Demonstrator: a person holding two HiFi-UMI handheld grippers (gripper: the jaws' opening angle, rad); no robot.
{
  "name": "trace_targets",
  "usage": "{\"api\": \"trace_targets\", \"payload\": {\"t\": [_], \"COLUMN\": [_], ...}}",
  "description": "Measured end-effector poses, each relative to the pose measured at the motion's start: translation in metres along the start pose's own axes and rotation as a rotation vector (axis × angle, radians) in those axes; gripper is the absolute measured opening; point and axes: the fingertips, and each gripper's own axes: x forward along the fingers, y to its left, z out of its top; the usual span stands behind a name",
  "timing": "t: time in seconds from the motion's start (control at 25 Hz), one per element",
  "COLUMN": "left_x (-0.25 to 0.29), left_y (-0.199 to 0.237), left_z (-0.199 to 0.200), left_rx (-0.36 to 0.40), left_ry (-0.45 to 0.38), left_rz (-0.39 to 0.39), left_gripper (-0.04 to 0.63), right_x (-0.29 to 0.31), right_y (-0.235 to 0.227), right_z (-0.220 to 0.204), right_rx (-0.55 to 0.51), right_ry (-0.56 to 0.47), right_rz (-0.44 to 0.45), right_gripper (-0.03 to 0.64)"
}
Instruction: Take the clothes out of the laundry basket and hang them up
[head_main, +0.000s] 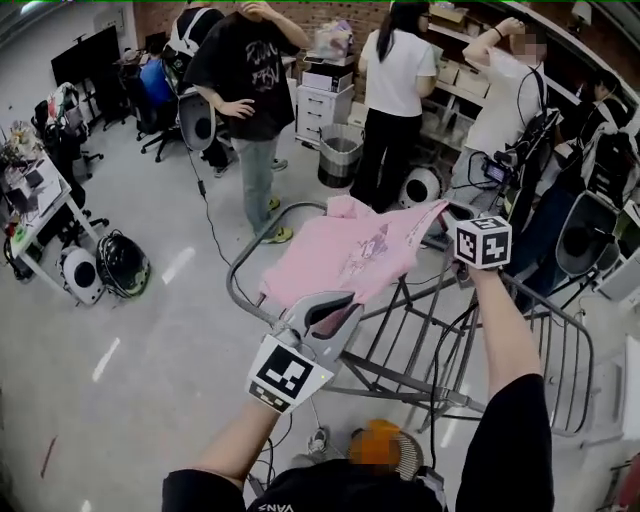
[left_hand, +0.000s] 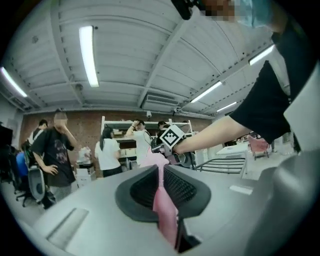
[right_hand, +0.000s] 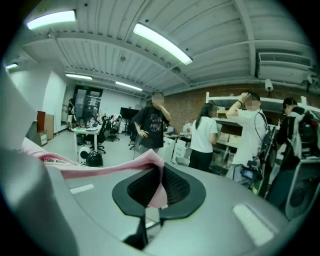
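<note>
Under the pink garment (head_main: 350, 250), the drying rack (head_main: 400, 384) seems partly hidden.

Your head cam looks steeply down over both arms onto the drying rack (head_main: 420, 387) and the floor, with the room along the top edge. The cam on your left tongs (head_main: 335, 312) sits tight behind its jaws and faces level toward the brick wall (left_hand: 80, 130). The cam on your right tongs (head_main: 447, 213) sits just as close and faces that wall too. All three views share the pink garment (head_main: 350, 250) and the person in black (head_main: 245, 70).
</note>
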Motion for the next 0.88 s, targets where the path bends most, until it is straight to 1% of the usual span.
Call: {"api": "trace_targets", "payload": {"t": [0.08,0.2,0.28,0.4,0.52,0.64,0.68,0.76,0.8,0.88], "left_x": [0.016,0.036,0.046,0.060,0.071,0.077,0.079,0.080,0.080,0.080], "left_y": [-0.033,-0.080,-0.109,-0.149,-0.176,-0.191,-0.195,-0.203,-0.206,-0.209], "left_z": [-0.021,-0.048,-0.063,-0.080,-0.094,-0.115,-0.121,-0.129,-0.132,-0.134], "left_rx": [-0.037,-0.081,-0.113,-0.149,-0.150,-0.119,-0.110,-0.103,-0.104,-0.111], "left_ry": [0.042,0.106,0.139,0.187,0.234,0.290,0.302,0.320,0.324,0.322], "left_rz": [-0.073,-0.173,-0.230,-0.305,-0.350,-0.377,-0.390,-0.415,-0.423,-0.418], "left_gripper": [0.031,0.031,0.031,0.031,0.031,0.032,0.032,0.034,0.042,0.068], "right_x": [-0.013,-0.034,-0.046,-0.060,-0.071,-0.078,-0.079,-0.083,-0.087,-0.092], "right_y": [-0.019,-0.039,-0.050,-0.066,-0.080,-0.087,-0.088,-0.087,-0.087,-0.084], "right_z": [-0.041,-0.095,-0.122,-0.153,-0.178,-0.211,-0.220,-0.233,-0.235,-0.233], "right_rx": [0.015,-0.001,-0.001,0.034,0.069,0.120,0.142,0.168,0.167,0.148], "right_ry": [0.070,0.179,0.221,0.250,0.293,0.353,0.369,0.393,0.400,0.403], "right_rz": [-0.024,-0.057,-0.076,-0.106,-0.143,-0.169,-0.166,-0.159,-0.159,-0.153], "right_gripper": [0.018,0.019,0.019,0.020,0.021,0.030,0.044,0.116,0.146,0.176]}}
